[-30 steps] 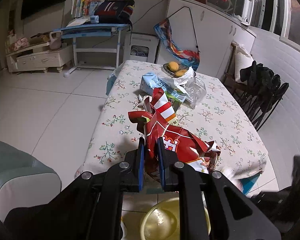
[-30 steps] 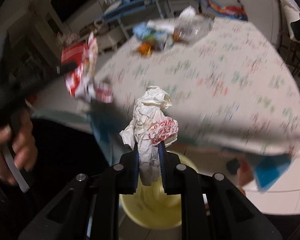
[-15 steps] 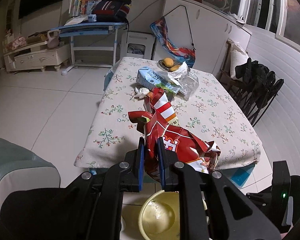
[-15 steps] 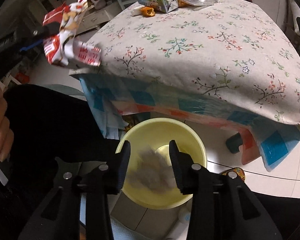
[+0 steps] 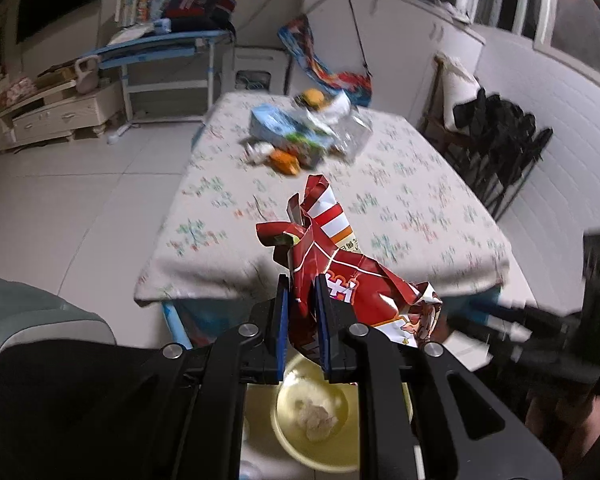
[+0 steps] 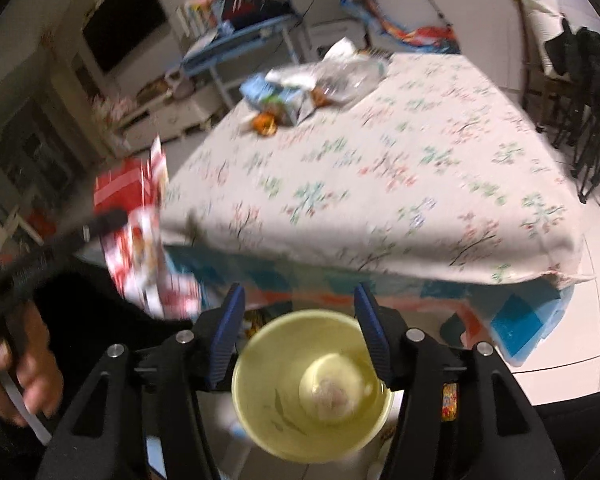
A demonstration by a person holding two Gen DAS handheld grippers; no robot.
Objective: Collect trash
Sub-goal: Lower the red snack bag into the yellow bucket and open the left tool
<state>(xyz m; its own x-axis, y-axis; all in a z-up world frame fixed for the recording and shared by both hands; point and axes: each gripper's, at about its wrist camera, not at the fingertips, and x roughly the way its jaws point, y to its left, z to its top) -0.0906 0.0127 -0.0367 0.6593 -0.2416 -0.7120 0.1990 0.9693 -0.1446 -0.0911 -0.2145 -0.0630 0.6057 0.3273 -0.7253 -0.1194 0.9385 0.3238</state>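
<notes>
L gripper [image 5: 302, 308] is clamped on a crumpled red snack wrapper [image 5: 340, 276], held in the air above the yellow bin [image 5: 320, 456] and just off the near table edge. R gripper [image 6: 298, 320] hangs w/ jaws spread wide, nothing between them, directly over the bin; a wadded paper ball [image 6: 332, 388] lies at the bin's bottom. More trash (blue carton [image 5: 280, 126], clear plastic, orange bit) sits at the far end of the floral-cloth table [image 5: 400, 200].
</notes>
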